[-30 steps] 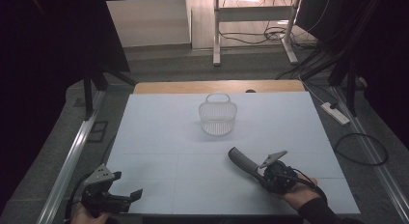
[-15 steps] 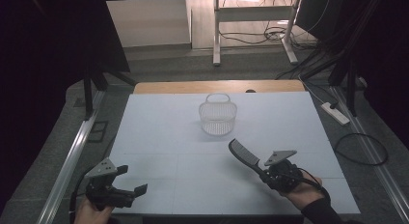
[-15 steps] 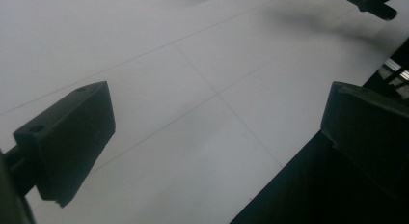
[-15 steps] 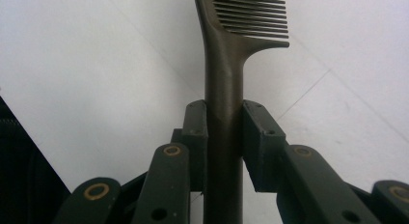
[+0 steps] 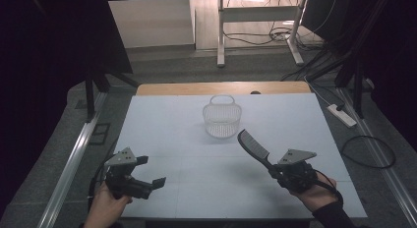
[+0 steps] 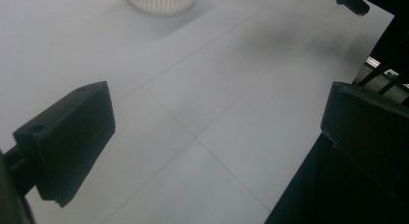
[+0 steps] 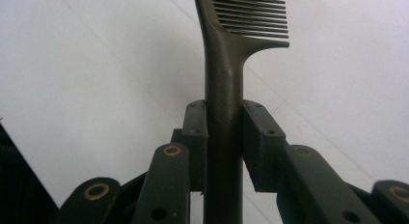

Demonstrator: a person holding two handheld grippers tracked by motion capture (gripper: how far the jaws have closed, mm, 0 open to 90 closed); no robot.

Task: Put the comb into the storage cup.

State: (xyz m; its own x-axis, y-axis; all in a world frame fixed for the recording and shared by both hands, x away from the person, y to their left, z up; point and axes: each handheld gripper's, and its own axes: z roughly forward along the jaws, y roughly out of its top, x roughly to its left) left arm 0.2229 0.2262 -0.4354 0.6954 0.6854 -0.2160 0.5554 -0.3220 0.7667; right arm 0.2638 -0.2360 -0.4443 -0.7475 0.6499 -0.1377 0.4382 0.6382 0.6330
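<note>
1. Table (image 5: pixel 162 134): white sheet over the top, faint seam lines across it; bare wood strip shows along the far edge. In the left gripper view the sheet's near right corner area runs off into dark floor.
2. Basket (image 5: pixel 222 116): white, ribbed wall, thin hoop handle up. Stands at the middle of the table, nearer the far edge than the near one. Its base also peeks in at the top of the left gripper view (image 6: pixel 160 1).
3. Left gripper (image 5: pixel 150 171): held over the near left corner of the table, grey plate on top, pointing toward the table's middle. Jaws wide apart, nothing btwn them; bare sheet seen in the gap.
4. Right gripper (image 5: pixel 273 169): over the near right part of the table, well apart from the left one. Jaws narrow, clamped on the comb's handle, pads pressing both sides (right gripper view (image 7: pixel 224 137)).
5. Comb (image 5: pixel 253 143): dark, long handle, teeth end sticking out past the jaws, up & toward the basket. Lifted off the sheet, tip near the basket but not touching it. Teeth clear in the right gripper view (image 7: pixel 251 14).
</note>
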